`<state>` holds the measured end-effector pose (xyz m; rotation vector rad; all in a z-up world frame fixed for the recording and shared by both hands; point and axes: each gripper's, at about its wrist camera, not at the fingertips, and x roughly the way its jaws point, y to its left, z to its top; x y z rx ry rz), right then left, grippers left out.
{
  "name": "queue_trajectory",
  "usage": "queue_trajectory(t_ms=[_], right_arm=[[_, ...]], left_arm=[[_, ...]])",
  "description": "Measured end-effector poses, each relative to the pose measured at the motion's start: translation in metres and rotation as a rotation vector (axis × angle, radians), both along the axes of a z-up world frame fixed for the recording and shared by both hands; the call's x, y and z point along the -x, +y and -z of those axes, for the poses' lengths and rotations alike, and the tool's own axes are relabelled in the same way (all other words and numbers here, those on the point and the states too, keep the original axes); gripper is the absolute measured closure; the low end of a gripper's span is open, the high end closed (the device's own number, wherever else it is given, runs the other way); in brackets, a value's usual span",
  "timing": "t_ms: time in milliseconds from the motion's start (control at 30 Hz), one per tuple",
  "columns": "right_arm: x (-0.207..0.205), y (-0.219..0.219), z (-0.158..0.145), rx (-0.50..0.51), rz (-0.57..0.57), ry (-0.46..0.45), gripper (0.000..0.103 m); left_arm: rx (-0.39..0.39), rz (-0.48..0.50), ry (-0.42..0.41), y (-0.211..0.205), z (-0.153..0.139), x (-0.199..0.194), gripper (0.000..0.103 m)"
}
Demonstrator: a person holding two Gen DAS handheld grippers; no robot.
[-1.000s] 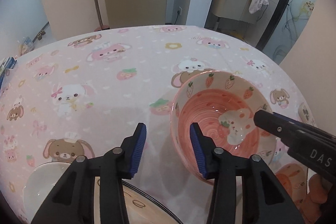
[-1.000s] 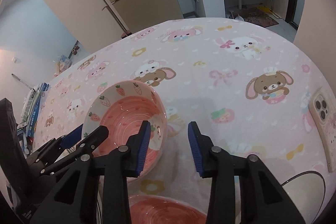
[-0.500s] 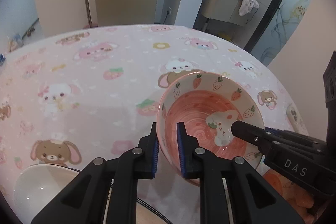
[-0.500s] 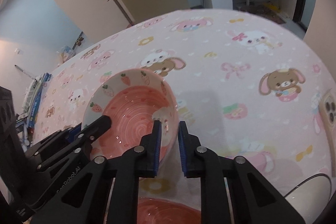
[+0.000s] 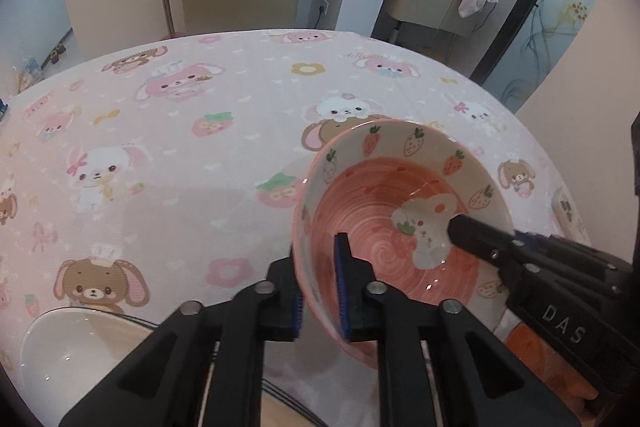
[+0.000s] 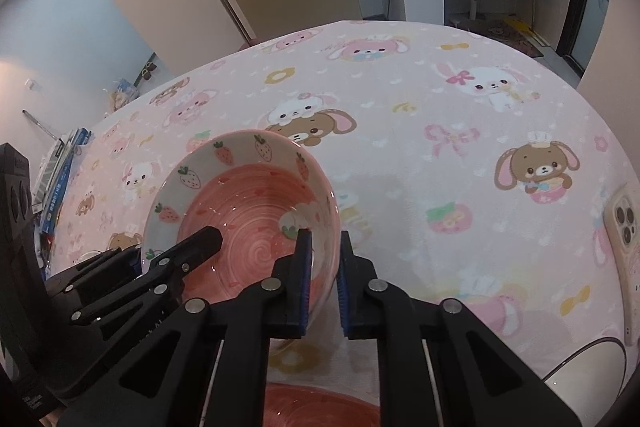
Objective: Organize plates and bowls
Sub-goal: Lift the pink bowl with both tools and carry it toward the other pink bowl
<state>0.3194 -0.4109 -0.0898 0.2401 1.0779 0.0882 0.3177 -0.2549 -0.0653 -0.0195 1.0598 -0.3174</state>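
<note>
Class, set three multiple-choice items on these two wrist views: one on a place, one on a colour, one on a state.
1. Where does the phone in its pale case lie?
A on the rabbit-print tablecloth
B in a bowl
C on the floor

2. The inside bottom of the strawberry-print ceramic bowl is:
A blue
B pink-red
C green

3. The left claw and right claw are:
A both open, apart
B one shut
C both shut on the bowl's rim

Key: 1 A, it rests on the cloth at the right edge; 2 B, swirled pink-red glaze; 3 C, rim between each pair of pads.
</note>
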Motion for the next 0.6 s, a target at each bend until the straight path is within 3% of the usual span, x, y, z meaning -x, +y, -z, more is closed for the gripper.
queue_trajectory(t_ms=[133, 267, 400, 600], right_arm=[[0.003, 0.004, -0.002, 0.035, -0.017, -0.008, 0.093], [0.006, 0.0, -0.004, 0.004, -0.018, -0.022, 0.093], [0.012, 0.002, -0.018, 0.015, -0.026, -0.079, 0.093], [0.027, 0.0, -0.043, -0.01, -0.033, -0.149, 0.093]], left_arm=[[-0.038, 0.002, -0.008, -0.003, 0.0, 0.004, 0.09], [-0.002, -0.018, -0.046, 0.005, -0.007, 0.008, 0.09], [0.003, -0.037, -0.161, 0.005, -0.026, 0.023, 0.09], [-0.004, -0.031, -0.257, 0.002, -0.05, 0.042, 0.091]])
